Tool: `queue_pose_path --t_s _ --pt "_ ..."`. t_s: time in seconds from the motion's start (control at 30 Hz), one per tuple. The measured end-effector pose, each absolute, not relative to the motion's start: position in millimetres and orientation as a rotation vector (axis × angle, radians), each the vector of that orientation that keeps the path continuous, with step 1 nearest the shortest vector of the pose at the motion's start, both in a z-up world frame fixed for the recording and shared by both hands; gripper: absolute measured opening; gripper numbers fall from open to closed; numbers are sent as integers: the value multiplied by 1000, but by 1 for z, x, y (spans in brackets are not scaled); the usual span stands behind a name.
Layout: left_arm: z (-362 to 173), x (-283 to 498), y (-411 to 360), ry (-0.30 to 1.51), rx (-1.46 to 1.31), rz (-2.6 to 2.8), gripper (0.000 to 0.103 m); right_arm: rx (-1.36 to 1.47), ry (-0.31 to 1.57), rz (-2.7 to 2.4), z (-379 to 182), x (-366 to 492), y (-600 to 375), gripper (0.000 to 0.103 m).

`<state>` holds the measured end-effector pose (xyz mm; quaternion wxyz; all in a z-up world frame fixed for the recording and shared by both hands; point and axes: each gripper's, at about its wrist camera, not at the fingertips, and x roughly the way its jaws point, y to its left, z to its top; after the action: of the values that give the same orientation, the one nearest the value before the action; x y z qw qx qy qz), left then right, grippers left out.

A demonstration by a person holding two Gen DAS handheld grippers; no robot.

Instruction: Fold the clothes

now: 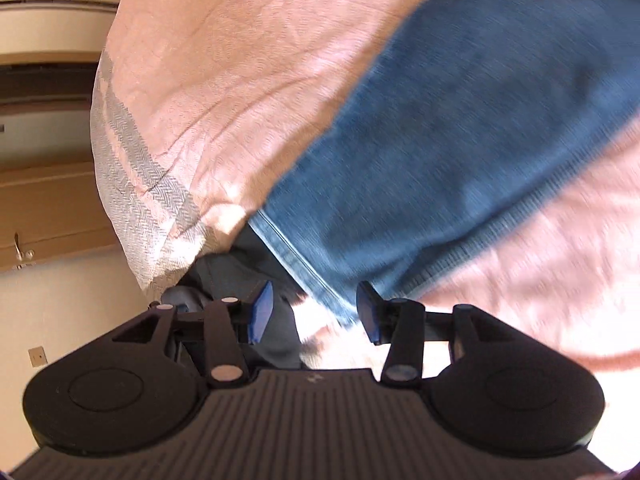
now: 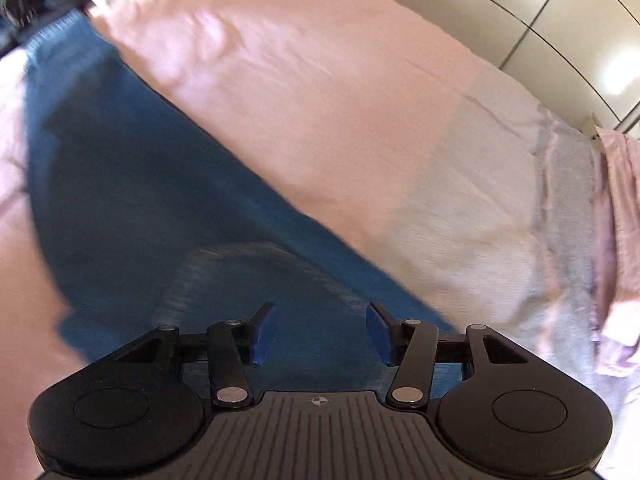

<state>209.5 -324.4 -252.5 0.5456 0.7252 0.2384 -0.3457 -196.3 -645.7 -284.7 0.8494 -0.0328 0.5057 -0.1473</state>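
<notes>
Left gripper [image 1: 314, 312] up close, jaws spread wide with nothing between them, just over the hemmed edge of blue jeans [image 1: 460, 152] spread on a pink bedspread [image 1: 224, 80]. Right gripper [image 2: 320, 334] likewise parted and empty, low over the jeans [image 2: 152, 200] lying slantwise across the bedspread [image 2: 340, 92].

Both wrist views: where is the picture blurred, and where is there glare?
Left wrist view: the blue garment and the pink bedspread at right are motion-smeared, with washed-out glare between the fingers of the left hand-held gripper. Right wrist view: cloth is streaked throughout, the right hand-held gripper stays sharp, and a bright glare spot sits on the wardrobe doors.
</notes>
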Motion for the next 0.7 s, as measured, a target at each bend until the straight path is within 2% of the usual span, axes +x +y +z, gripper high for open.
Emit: queue_pose_path --t_s 0.2,0.37,0.67,0.7 --pt "-278 196 -274 437 1771 -896 43 46 1052 -250 -281 -171 -583 53" --pt "-321 207 -250 225 1820 -1011 43 69 1028 -250 -281 -131 -534 53" --pt "-384 253 -221 -168 1959 -1172 35 57 1091 -396 -307 -55 -479 53" --pt "-385 256 -218 -189 1965 -1182 27 56 1096 -396 -309 -49 -474 53"
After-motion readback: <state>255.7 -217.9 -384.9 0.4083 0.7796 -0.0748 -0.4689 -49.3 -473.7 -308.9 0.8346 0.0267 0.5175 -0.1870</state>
